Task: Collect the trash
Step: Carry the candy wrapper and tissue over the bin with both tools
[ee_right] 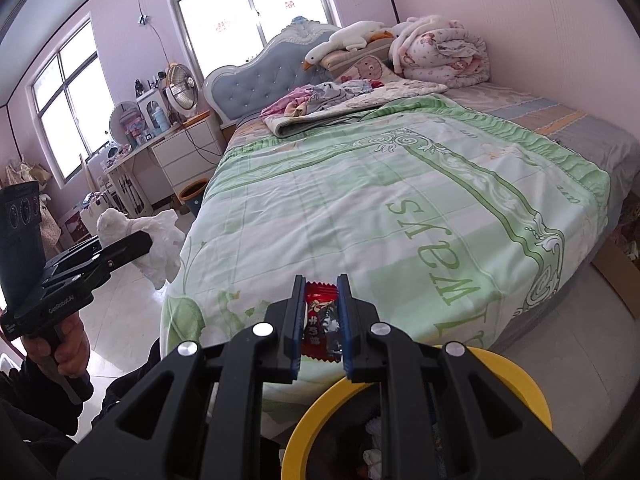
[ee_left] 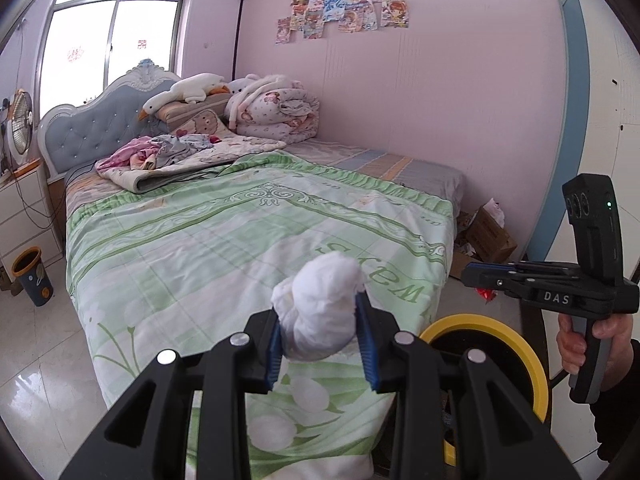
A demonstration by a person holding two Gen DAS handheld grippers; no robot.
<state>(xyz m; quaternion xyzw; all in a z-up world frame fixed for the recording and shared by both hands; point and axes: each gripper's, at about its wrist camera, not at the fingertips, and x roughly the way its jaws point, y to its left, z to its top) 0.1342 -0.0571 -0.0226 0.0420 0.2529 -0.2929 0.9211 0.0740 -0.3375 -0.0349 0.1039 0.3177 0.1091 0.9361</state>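
Clearly, both pieces of trash are already held, and what matters is where the yellow-rimmed bin (ee_right: 520, 376) lies. The left gripper (ee_left: 320, 336) is clamped, jaws part-way apart, on a crumpled white tissue wad (ee_left: 320, 312), which stands up between the pads with its long axis running forward along the fingers. The right gripper (ee_right: 322, 320) is nearly closed on a red snack wrapper (ee_right: 322, 320), pinched flat with its long axis likewise along the fingers.

Seen from the right gripper, the bin's mouth is directly below and slightly to the right of the fingertips, just beside the foot of the bed (ee_right: 400, 208). Seen from the left gripper, the same bin (ee_left: 532, 364) is below and off to the right, toward the right hand (ee_left: 580, 340). The right gripper is judged the nearer, so its wrapper could be dropped first; the left must be carried rightward before the tissue is let go.
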